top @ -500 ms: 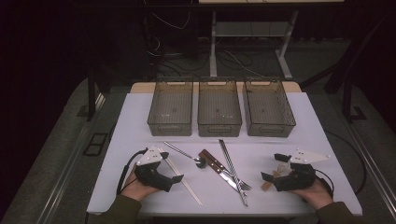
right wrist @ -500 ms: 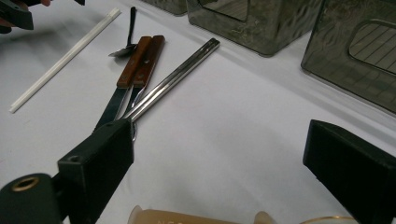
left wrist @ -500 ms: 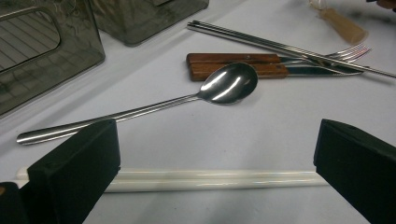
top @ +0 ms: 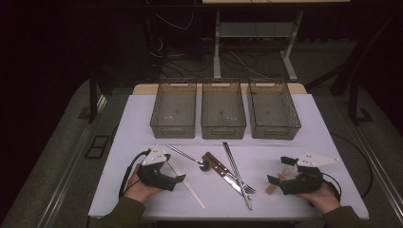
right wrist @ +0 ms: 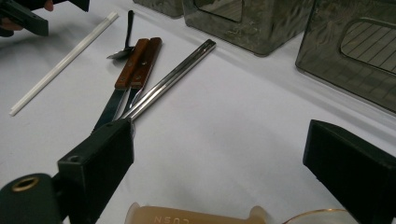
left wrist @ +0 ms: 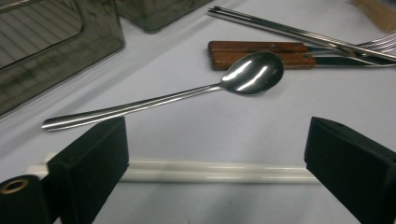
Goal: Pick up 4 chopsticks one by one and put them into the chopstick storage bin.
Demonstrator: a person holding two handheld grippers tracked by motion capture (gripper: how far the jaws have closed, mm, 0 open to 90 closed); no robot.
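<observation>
Cutlery lies in the middle of the white table (top: 309,123). There is a steel spoon (top: 190,157), two wooden-handled knives (top: 216,166), a pair of metal chopsticks (top: 234,164) and a fork (top: 247,189). A white plastic stick (top: 190,187) runs past my left gripper (top: 175,169). In the left gripper view the left gripper (left wrist: 217,149) is open, with the white stick (left wrist: 219,171) lying across the gap and the spoon (left wrist: 252,72) just beyond. My right gripper (top: 279,171) is open too. In the right gripper view a beige handle (right wrist: 196,215) lies low between the jaws of the right gripper (right wrist: 219,158).
Three dark see-through bins (top: 173,111) (top: 223,110) (top: 273,110) stand in a row at the back of the table, with nothing visible in them. A small tan piece (top: 272,188) lies by the right gripper. The floor around the table is dark, with cables and a stand behind.
</observation>
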